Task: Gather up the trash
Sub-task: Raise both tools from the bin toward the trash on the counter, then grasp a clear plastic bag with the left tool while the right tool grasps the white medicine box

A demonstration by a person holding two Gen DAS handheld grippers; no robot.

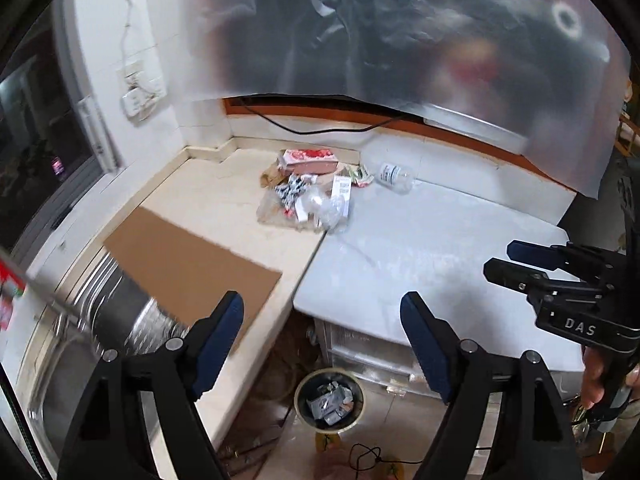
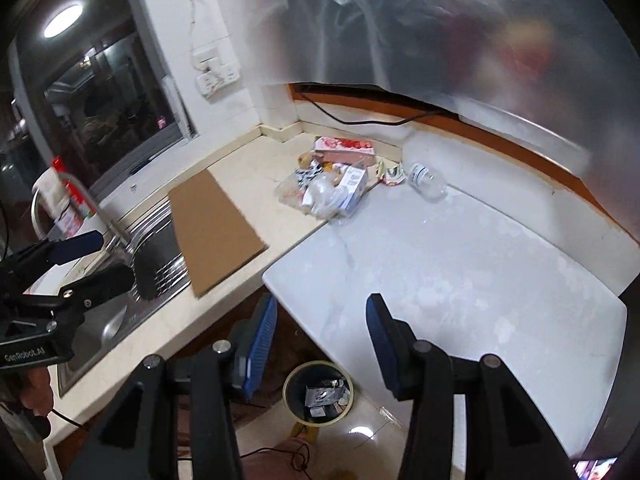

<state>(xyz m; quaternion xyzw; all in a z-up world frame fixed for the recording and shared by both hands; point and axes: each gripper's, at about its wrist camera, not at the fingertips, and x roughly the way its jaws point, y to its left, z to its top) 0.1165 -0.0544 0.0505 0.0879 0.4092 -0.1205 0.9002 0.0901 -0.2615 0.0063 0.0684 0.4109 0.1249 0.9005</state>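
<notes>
A pile of trash (image 1: 308, 196) lies at the far corner of the counter: a pink box (image 1: 310, 159), plastic wrappers, a white carton (image 1: 342, 190) and a clear plastic bottle (image 1: 394, 176) on its side. The pile also shows in the right wrist view (image 2: 332, 188), with the bottle (image 2: 428, 180). A round bin (image 1: 329, 400) holding some trash stands on the floor below the counter; it also shows in the right wrist view (image 2: 318, 394). My left gripper (image 1: 322, 344) is open and empty, above the counter edge. My right gripper (image 2: 320, 344) is open and empty; it shows in the left wrist view (image 1: 500, 262).
A brown cardboard sheet (image 1: 188, 264) lies on the beige counter (image 1: 216, 200) beside a steel sink (image 2: 132, 288) with a tap. A white tabletop (image 1: 432, 248) joins on the right. A plastic sheet (image 1: 400, 32) hangs above. A black cable (image 1: 312, 128) runs along the back.
</notes>
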